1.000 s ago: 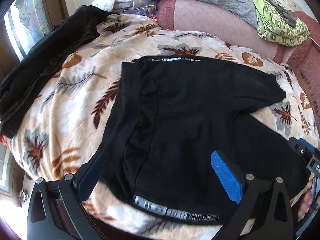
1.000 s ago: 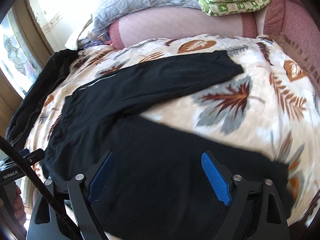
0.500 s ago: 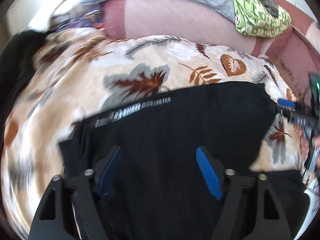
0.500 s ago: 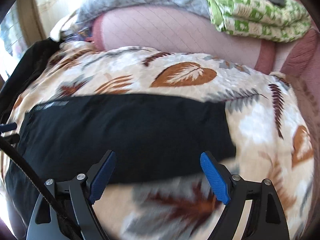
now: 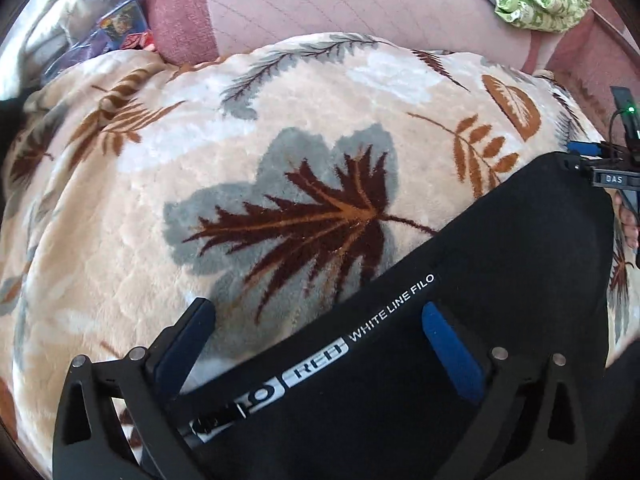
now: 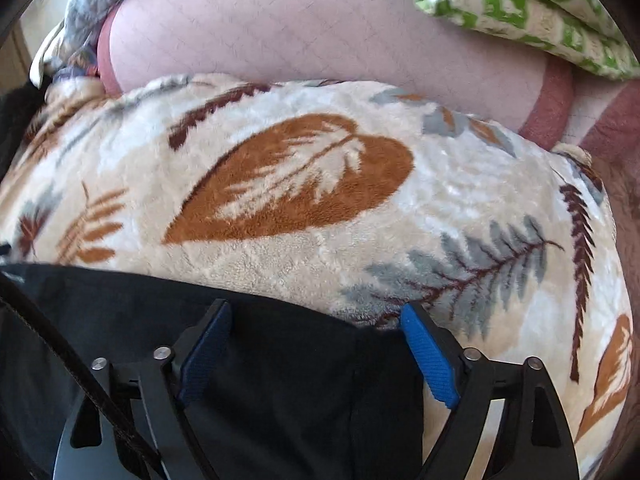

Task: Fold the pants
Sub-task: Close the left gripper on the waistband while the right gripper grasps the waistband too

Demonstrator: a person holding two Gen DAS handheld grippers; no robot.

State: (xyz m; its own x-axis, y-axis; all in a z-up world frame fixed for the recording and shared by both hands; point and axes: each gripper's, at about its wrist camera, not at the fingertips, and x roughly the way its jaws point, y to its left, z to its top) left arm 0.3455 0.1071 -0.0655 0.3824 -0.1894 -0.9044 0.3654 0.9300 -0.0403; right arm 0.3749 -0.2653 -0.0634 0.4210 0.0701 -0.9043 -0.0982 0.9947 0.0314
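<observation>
both grippers moved forward to pants (image 5: 500,300) far edge | left, right jaws spread

Sofa (image 5: 360,12) w/ leaf-print fleece blanket (image 5: 140,240) over seat, black pants (image 5: 500,280) flat on blanket

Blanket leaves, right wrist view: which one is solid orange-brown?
The big heart-shaped leaf on the blanket, just beyond the black pants. The fern-like leaf to its right is grey with a dark maroon stem.
</observation>
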